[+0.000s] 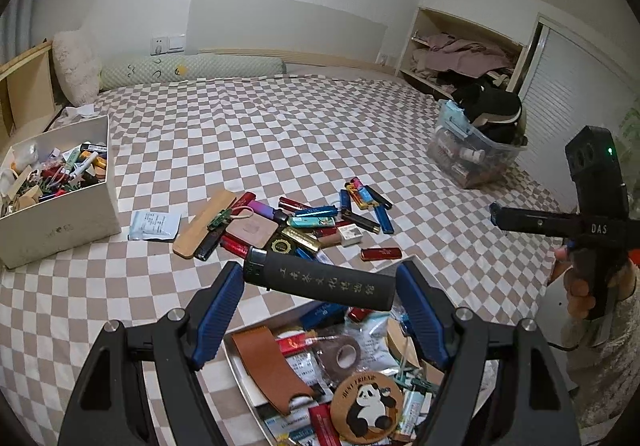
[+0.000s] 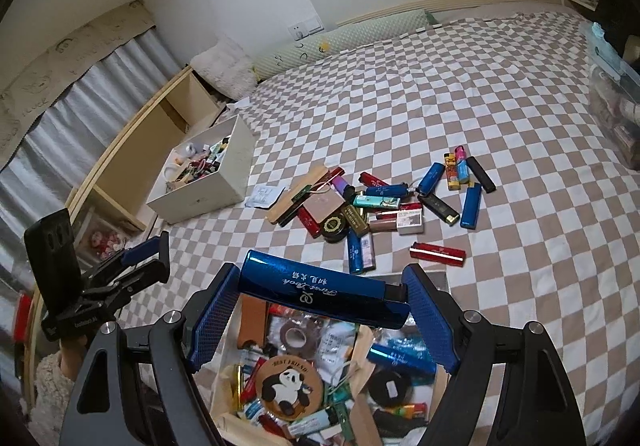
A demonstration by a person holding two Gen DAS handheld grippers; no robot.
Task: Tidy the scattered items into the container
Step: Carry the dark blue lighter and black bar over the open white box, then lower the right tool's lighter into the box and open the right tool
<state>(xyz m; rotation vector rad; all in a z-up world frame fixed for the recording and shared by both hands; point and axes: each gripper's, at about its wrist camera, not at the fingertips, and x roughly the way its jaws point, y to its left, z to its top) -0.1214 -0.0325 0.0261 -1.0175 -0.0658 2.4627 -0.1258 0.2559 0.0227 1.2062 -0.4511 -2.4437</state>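
At nine o'clock in the left wrist view, a white box (image 1: 60, 222) full of odds and ends is sitting on the checked bed (image 1: 280, 134). Toward the centre, a scatter of lighters (image 1: 320, 222) is lying on the bedspread, with a red lighter (image 1: 381, 253) apart from it at its five o'clock edge. The left gripper (image 1: 320, 282) is pinching a black lighter (image 1: 320, 280) end to end between its blue jaws, above the container (image 1: 240, 362) at six o'clock, which is already holding a panda coaster (image 1: 366, 406), a tape roll and packets. At three o'clock, a hand is carrying the right gripper (image 2: 322, 296). In the right wrist view its jaws are clamping a glossy blue lighter (image 2: 320, 296) lengthwise, seemingly hovering over the same container, though the fisheye is making the height hard to judge.
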